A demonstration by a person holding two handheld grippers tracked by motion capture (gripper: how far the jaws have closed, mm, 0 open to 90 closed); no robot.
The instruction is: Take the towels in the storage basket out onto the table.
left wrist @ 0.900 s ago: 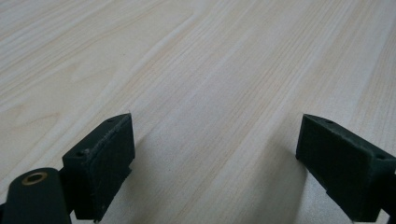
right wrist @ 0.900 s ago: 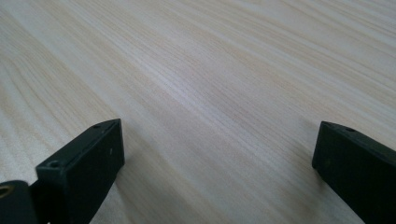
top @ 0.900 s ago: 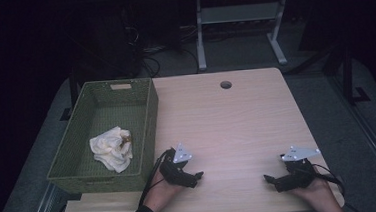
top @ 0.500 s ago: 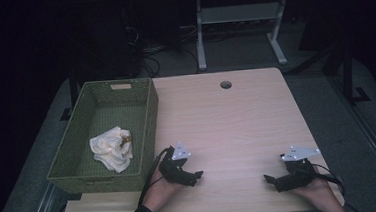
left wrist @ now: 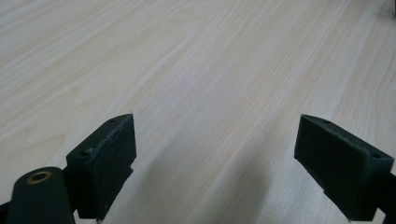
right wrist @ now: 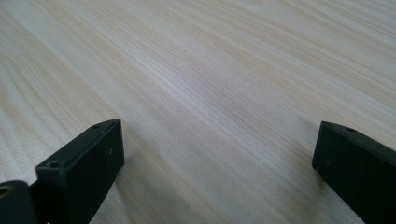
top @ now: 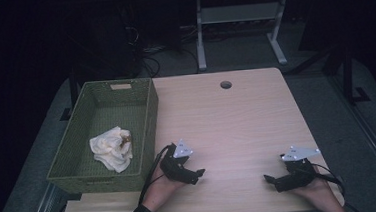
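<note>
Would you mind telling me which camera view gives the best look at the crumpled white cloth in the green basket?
The high view: the white cloth lies bunched on the floor of the green basket, at the table's left edge. The left gripper view and right gripper view look along open jaws at bare wooden tabletop, so they add nothing about the cloth.

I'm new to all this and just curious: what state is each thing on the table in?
Left gripper: fingers open, nothing between them.
Right gripper: fingers open, nothing between them.
Basket: upright, holds a cloth.
Cloth: crumpled, lying in the basket.
</note>
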